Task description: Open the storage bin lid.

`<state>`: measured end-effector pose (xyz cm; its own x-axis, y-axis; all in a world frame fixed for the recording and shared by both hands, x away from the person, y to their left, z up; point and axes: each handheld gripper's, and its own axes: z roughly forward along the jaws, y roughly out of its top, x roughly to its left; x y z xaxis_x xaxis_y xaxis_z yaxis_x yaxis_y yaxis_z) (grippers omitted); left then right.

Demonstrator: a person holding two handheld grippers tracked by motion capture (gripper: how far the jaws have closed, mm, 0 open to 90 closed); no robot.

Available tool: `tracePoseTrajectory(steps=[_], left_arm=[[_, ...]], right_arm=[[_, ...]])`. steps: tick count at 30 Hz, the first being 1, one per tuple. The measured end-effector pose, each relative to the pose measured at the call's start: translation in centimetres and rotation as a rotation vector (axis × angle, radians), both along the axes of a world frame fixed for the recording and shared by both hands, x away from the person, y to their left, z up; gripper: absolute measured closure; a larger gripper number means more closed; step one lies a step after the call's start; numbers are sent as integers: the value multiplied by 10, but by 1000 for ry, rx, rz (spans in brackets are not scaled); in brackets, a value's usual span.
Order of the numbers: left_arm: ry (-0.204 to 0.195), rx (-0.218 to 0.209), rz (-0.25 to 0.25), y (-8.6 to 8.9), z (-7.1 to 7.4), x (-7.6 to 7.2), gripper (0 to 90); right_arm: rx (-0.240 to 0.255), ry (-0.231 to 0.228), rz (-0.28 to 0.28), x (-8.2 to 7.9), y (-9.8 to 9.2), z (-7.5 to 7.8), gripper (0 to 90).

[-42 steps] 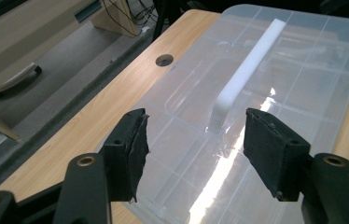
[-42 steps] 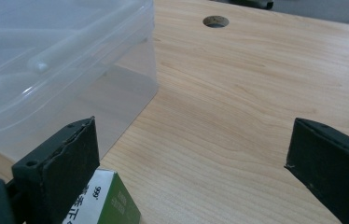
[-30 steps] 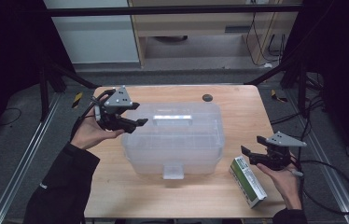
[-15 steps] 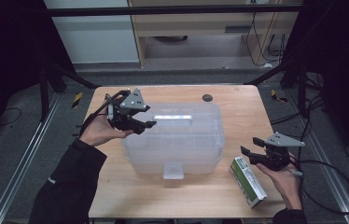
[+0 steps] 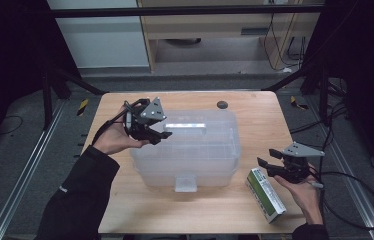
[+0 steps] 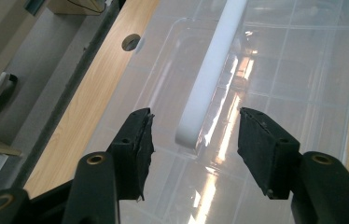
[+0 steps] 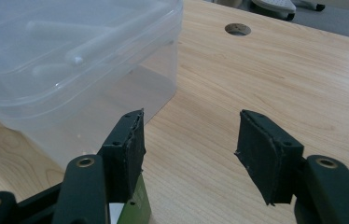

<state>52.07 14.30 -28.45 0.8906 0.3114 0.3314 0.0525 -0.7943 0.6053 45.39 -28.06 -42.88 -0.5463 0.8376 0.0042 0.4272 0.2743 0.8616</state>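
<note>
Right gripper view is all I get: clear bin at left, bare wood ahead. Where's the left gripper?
Observer: The left gripper hangs over the left end of the clear bin. Its jaws have just been closing a little.
Operator: Holding anything?
Observer: No. The end of the white handle on the bin's top lies between its open jaws, and the pads are clear of it.
Operator: What's the green sliver under my jaw?
Observer: A green box. It lies flat on the table to the right of the bin, beside the right gripper. That gripper's jaws have just been closing too, with nothing between them.
</note>
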Motion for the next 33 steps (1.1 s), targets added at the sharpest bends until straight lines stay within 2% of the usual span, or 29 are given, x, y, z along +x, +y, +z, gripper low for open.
tracePoseTrajectory(steps=[12,17,19,26,33], left_arm=[[-23,46,-9,-10,-4,6,483],[-37,91,-13,-16,-4,8,498],[-41,93,-13,-18,-5,8,509],[-44,148,-11,-22,-8,11,542],[-51,175,-14,-26,-10,11,582]], right_arm=[[-13,11,11,1,1,-1,424],[-21,16,17,1,1,-1,429],[-23,20,20,1,2,-2,430],[-26,24,25,1,2,-1,448],[-32,35,30,1,3,-2,461]])
